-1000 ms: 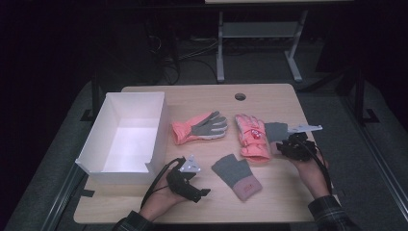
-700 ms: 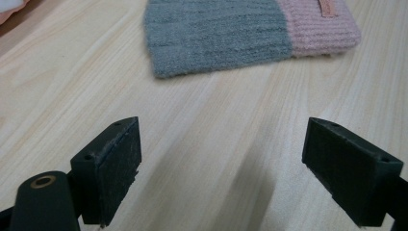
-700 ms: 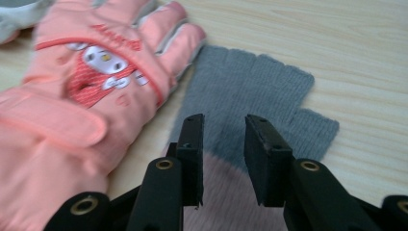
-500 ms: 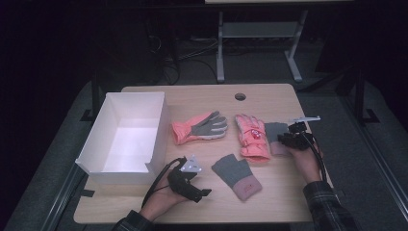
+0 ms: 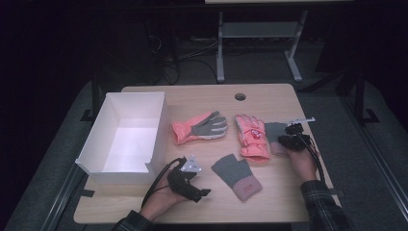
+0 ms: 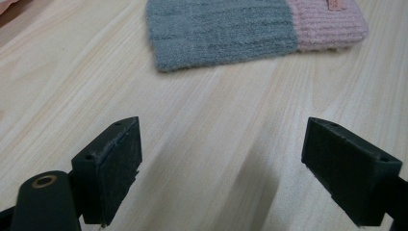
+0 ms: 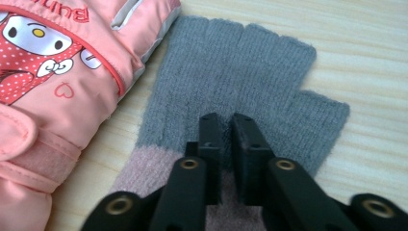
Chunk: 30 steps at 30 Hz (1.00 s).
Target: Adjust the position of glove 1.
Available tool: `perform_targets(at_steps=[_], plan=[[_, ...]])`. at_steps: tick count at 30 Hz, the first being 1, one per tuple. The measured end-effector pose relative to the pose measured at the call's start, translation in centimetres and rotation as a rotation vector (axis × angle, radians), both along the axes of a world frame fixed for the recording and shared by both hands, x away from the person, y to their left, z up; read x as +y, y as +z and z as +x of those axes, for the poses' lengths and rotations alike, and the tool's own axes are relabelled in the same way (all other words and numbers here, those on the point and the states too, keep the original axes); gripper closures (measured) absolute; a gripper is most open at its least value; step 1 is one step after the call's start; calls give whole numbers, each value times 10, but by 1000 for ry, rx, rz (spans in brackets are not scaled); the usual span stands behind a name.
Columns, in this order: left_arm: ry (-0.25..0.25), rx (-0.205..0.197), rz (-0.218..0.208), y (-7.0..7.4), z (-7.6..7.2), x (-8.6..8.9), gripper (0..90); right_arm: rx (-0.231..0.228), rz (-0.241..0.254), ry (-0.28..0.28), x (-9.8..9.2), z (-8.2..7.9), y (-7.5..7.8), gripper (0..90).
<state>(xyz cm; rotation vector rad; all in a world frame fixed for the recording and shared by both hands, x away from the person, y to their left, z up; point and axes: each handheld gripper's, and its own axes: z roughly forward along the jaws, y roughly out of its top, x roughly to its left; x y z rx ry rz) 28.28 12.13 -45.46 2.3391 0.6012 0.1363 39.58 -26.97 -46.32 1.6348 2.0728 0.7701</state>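
Note:
Two grey knit fingerless gloves with pink cuffs lie on the wooden table. One [image 5: 238, 175] [image 6: 231, 33] lies near the front, just ahead of my open left gripper [image 5: 204, 193] [image 6: 221, 168], which rests on the table with nothing between its jaws. The other [image 5: 272, 131] [image 7: 250, 67] lies beside a pink padded glove with a cartoon print [image 5: 251, 137] [image 7: 57, 72]. My right gripper [image 5: 287, 139] [image 7: 225, 125] is down on this second knit glove near its cuff. Its jaws have just been closing and now pinch a fold of the knit.
A white open box [image 5: 156, 130] stands at the table's left. A pink glove with a grey palm [image 5: 199, 127] lies between the box and the padded glove. A round cable hole [image 5: 240, 96] sits near the far edge. Bare wood lies along the front right.
My right gripper has moved left and down onto the grey knit glove, and its jaws have closed on the fabric. The left gripper has stayed in place.

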Motion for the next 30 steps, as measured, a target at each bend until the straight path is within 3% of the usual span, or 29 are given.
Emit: perform_targets(at_steps=[9,18,30], plan=[[8,8,-4,-2,0,1,139,9,53,59,-21,0,6,867],[11,11,-2,-2,1,1,139,-30,115,100,-42,-15,27,866],[14,14,-10,-2,1,3,139,-54,128,191,-32,-44,54,866]])
